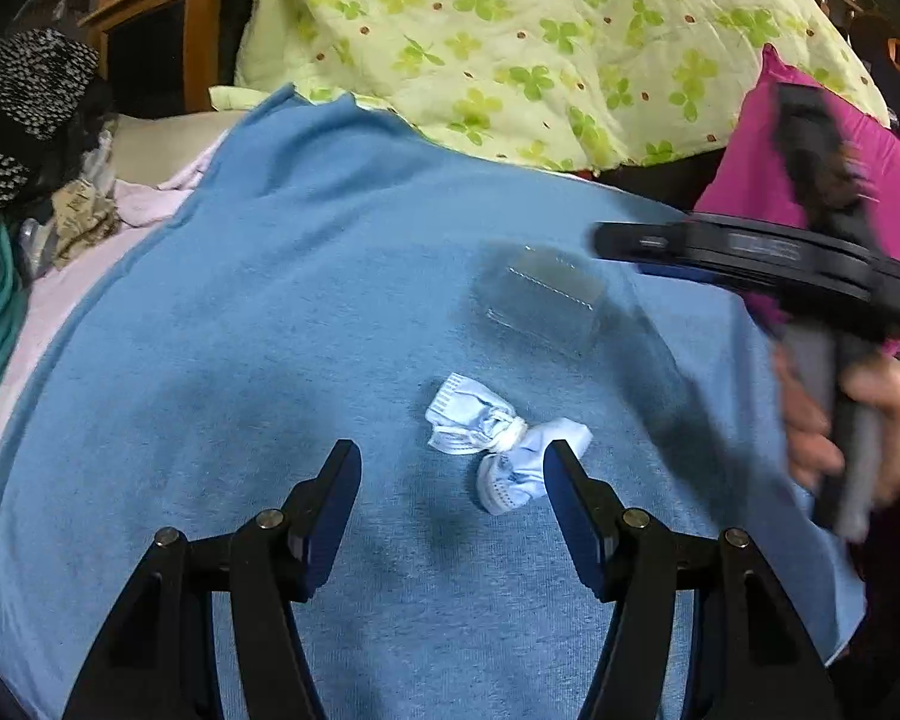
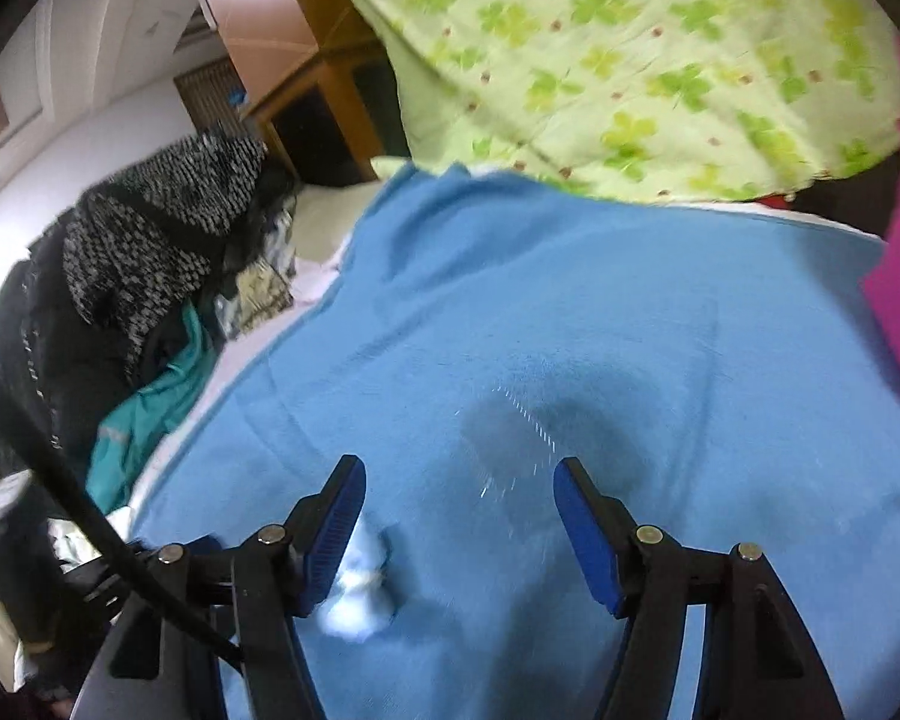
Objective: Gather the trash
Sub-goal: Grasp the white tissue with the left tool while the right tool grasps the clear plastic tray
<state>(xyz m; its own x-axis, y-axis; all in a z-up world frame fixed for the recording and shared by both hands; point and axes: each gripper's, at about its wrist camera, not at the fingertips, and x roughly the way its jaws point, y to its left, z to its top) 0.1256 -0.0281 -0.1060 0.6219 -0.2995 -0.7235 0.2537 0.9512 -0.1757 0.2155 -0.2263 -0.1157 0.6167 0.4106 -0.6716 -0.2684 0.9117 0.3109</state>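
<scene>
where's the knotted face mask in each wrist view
Left wrist: knotted face mask lies lower centre on the blue blanket, near the right-hand finger.
Right wrist: face mask blurred, lower left, partly behind the left-hand finger.
Shared landmark: clear plastic wrapper just beyond it.

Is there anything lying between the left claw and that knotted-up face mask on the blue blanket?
Nothing visible. The open left gripper hovers over the blue fleece blanket, and the crumpled, knotted pale-blue face mask lies just ahead, beside its right finger. A clear plastic wrapper lies farther away, beyond the mask.
</scene>
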